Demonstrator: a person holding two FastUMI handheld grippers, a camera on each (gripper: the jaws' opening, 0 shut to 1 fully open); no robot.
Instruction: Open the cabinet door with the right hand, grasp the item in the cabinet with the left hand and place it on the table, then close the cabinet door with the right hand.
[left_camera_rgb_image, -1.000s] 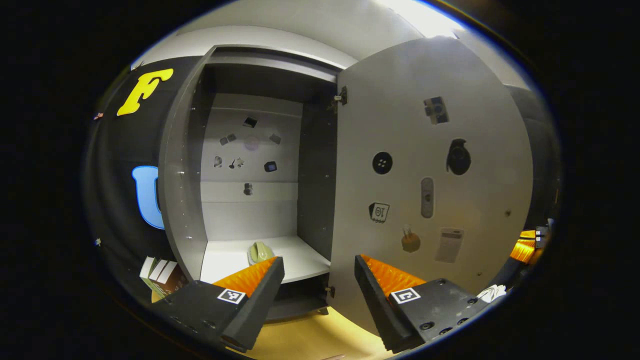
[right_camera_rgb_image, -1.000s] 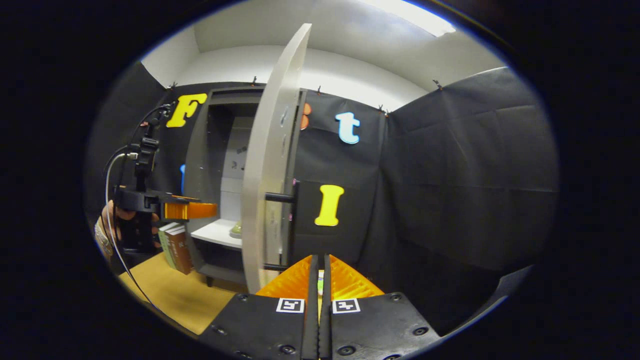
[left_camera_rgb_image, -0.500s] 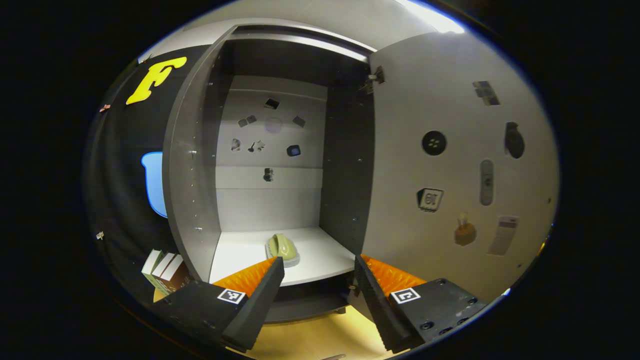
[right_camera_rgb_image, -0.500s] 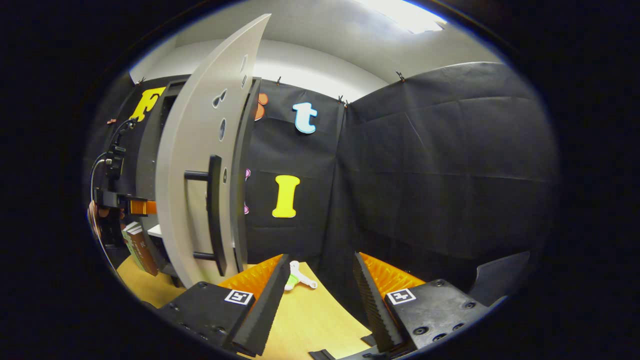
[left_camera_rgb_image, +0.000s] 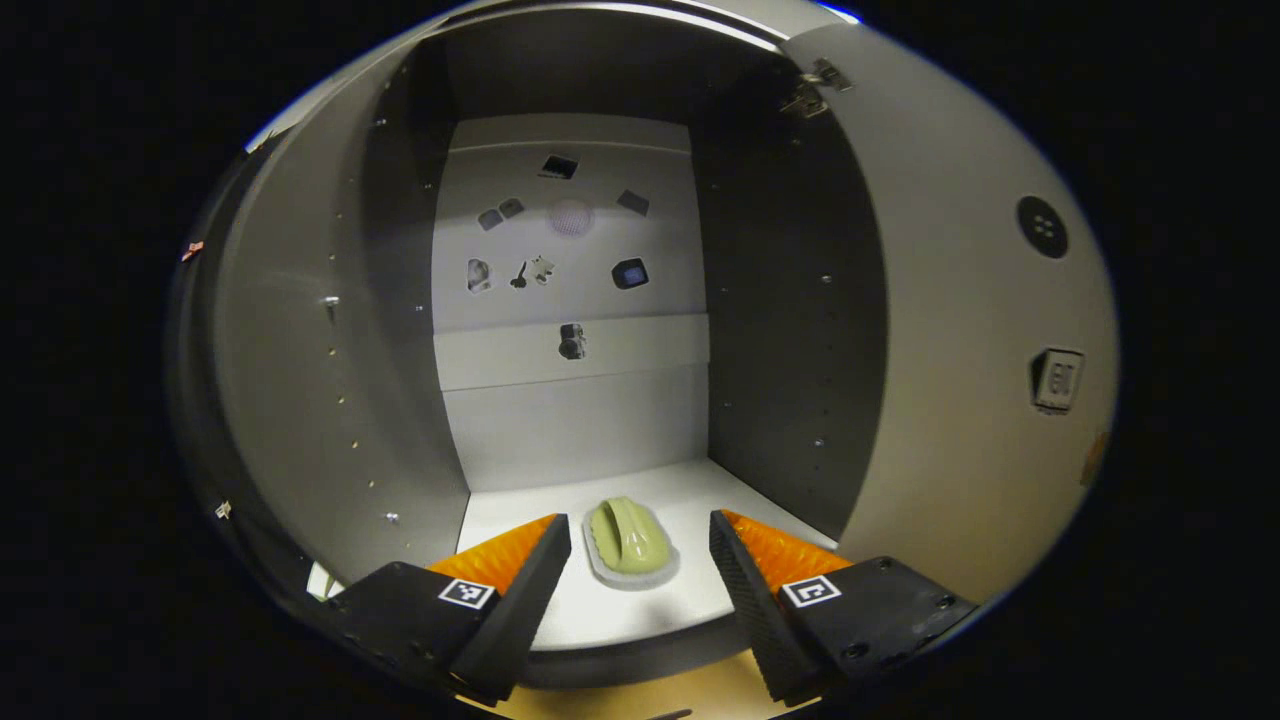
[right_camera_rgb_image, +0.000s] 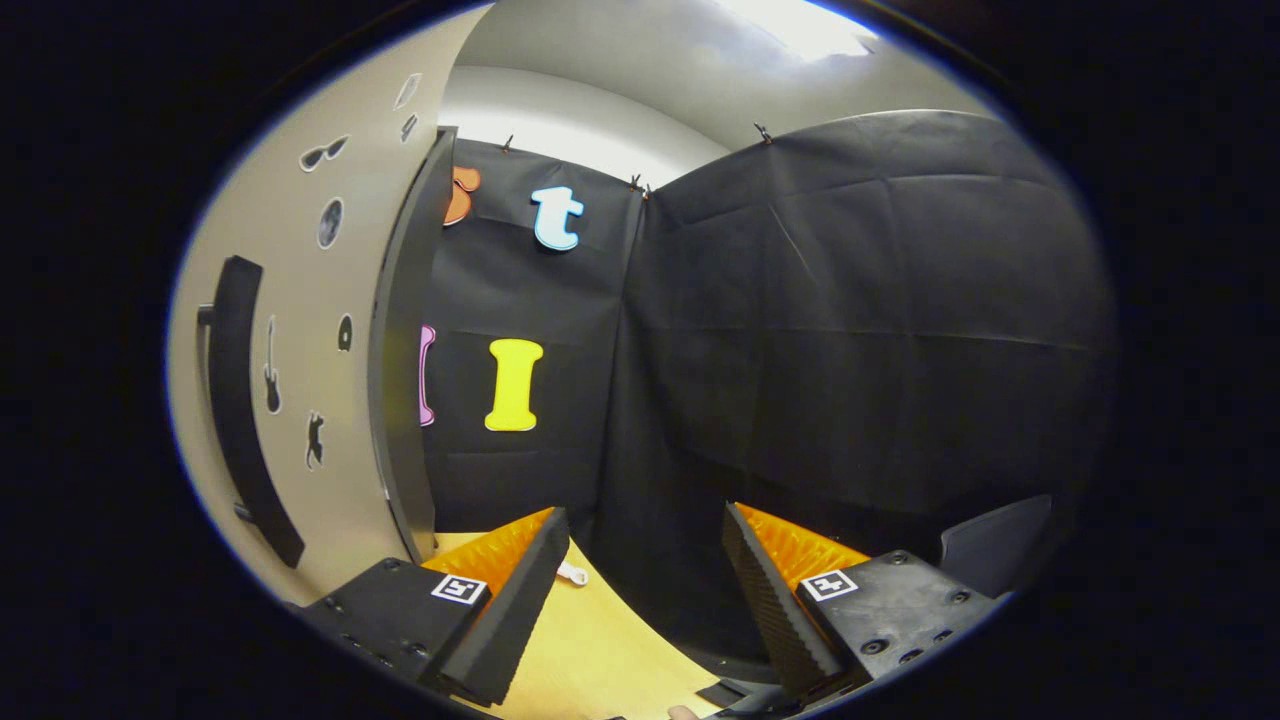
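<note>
My left gripper view looks close and straight into the cabinet (left_camera_rgb_image: 300, 400). My right gripper view looks past its open door (right_camera_rgb_image: 300, 300).

Small dark stickers (left_camera_rgb_image: 560, 240) on the pale back panel of the grey cabinet — too small to identify. Sliver of a white-edged object (left_camera_rgb_image: 320, 580) at the cabinet's lower left corner, cut off behind the left gripper (left_camera_rgb_image: 638, 600). Small white object (right_camera_rgb_image: 572, 573) on the yellow wooden table (right_camera_rgb_image: 600, 650) — mostly hidden behind a finger (right_camera_rgb_image: 505, 610) of the right gripper (right_camera_rgb_image: 640, 610). Long black door handle (right_camera_rgb_image: 240, 400): its lower end nears the picture's edge.
</note>
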